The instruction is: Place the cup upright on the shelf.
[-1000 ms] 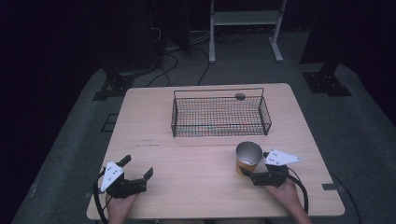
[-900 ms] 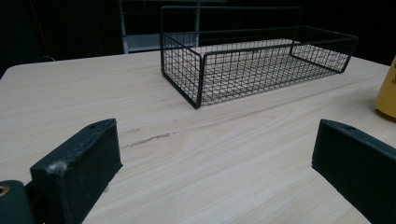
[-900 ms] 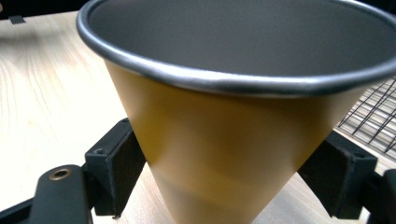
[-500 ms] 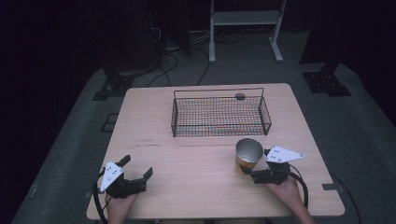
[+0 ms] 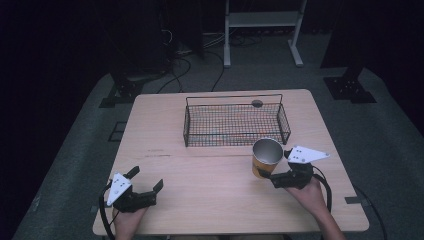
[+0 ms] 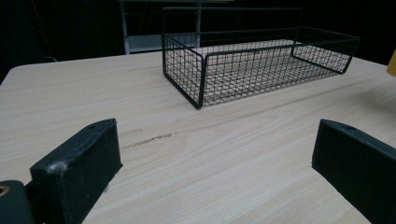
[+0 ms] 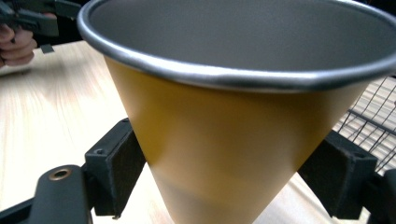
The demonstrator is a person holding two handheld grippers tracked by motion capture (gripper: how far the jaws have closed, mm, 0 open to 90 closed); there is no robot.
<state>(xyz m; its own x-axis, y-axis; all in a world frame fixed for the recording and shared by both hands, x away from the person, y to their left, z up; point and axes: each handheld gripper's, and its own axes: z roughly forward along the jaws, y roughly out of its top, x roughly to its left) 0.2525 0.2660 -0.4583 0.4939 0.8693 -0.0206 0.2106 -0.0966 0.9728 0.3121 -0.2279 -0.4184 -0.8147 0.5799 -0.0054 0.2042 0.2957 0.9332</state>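
Observation:
A yellow cone-shaped cup [image 5: 266, 159] with a grey metal rim stands upright at the table's right front, just before the basket. My right gripper [image 5: 269, 176] is shut on the cup's lower part. In the right gripper view the cup [image 7: 224, 116] sits between the two black pads [image 7: 116, 163], which press its sides. My left gripper [image 5: 146, 183] rests at the table's left front corner, open with nothing in it. In the left gripper view, bare wood lies between the jaws of the left gripper [image 6: 215, 172].
A black wire basket [image 5: 235, 122] stands at the back middle of the wooden table [image 5: 200, 165]; it looks empty [image 6: 261, 65]. A small dark round spot [image 5: 257, 103] marks the tabletop behind it. Cables and stand legs lie on the floor beyond.
The right gripper and the cup have shifted slightly away from the person, toward the basket, and the cup seems a little higher. The left gripper has stayed put.

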